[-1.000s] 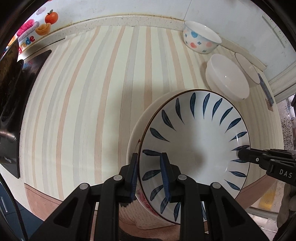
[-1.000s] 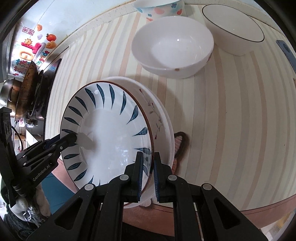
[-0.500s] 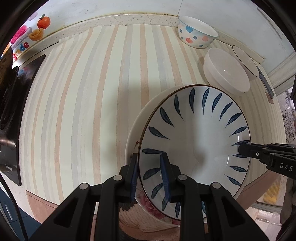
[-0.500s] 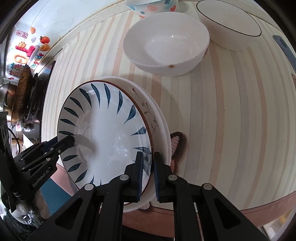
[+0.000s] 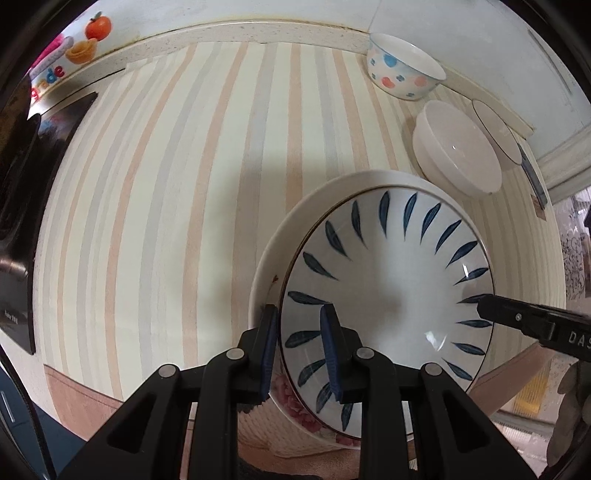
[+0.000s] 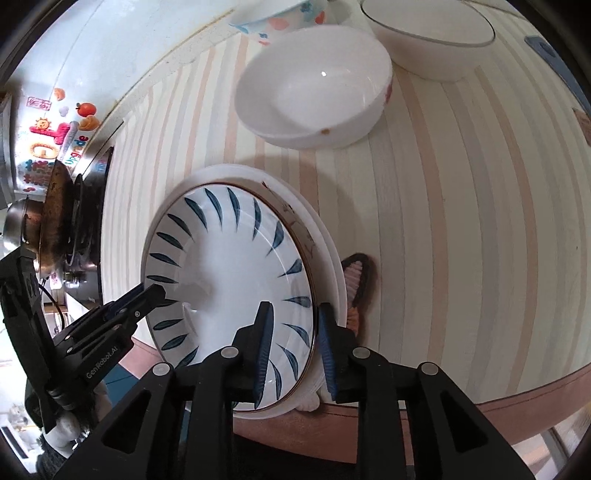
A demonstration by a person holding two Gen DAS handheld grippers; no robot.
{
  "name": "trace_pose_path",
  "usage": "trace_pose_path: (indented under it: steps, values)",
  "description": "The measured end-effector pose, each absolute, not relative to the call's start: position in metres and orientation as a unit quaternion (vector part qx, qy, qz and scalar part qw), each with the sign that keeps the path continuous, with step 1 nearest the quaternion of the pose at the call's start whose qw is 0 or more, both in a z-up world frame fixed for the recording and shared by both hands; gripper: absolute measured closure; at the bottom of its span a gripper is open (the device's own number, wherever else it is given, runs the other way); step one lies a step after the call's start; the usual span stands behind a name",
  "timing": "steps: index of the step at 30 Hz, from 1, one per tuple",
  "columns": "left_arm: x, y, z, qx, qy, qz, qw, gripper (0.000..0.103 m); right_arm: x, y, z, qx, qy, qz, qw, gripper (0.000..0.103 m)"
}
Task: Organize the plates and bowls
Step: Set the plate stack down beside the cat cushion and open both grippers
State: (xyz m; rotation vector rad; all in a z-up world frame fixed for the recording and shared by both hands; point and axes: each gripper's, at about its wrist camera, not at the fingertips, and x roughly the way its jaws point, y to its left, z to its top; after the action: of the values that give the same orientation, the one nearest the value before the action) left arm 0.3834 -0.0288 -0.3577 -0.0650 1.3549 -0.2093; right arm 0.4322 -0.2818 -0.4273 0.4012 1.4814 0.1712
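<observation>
A white plate with blue leaf marks sits nested in a larger white plate near the counter's front edge. My left gripper is shut on the blue-leaf plate's left rim, one finger under it and one inside. My right gripper is open; its fingers straddle the right rims of both plates with a gap on the inner side. Further back stand a plain white bowl, a dotted bowl and a black-rimmed bowl.
The striped counter ends at a wall behind the bowls. A stove with a dark pan lies to the left. A pink-and-brown item lies right of the plate stack. The counter's front edge is just below my grippers.
The blue-leaf plate has come down into the larger white plate. My right gripper's fingers have spread apart and let go of the rim. The left gripper keeps its hold.
</observation>
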Motion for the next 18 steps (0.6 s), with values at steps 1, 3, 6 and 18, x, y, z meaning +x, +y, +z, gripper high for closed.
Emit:
trace_pose_path:
  steps: [1, 3, 6, 18]
  values:
    - [0.383, -0.027, -0.355, -0.033, 0.624, -0.091, 0.776, 0.082, 0.432, -0.281, -0.426, 0.178, 0.671, 0.08, 0.715, 0.074]
    - [0.379, -0.025, -0.349, -0.034, 0.619, -0.083, 0.78, 0.082, 0.433, -0.279, -0.421, 0.169, 0.671, 0.084, 0.717, 0.071]
    - [0.368, -0.023, -0.333, -0.033, 0.607, -0.07, 0.791, 0.082, 0.427, -0.273, -0.407, 0.148, 0.661, 0.091, 0.73, 0.067]
    - [0.294, -0.026, -0.232, -0.02, 0.539, -0.068, 0.84, 0.077, 0.354, -0.255, -0.296, 0.089, 0.588, 0.108, 0.796, 0.023]
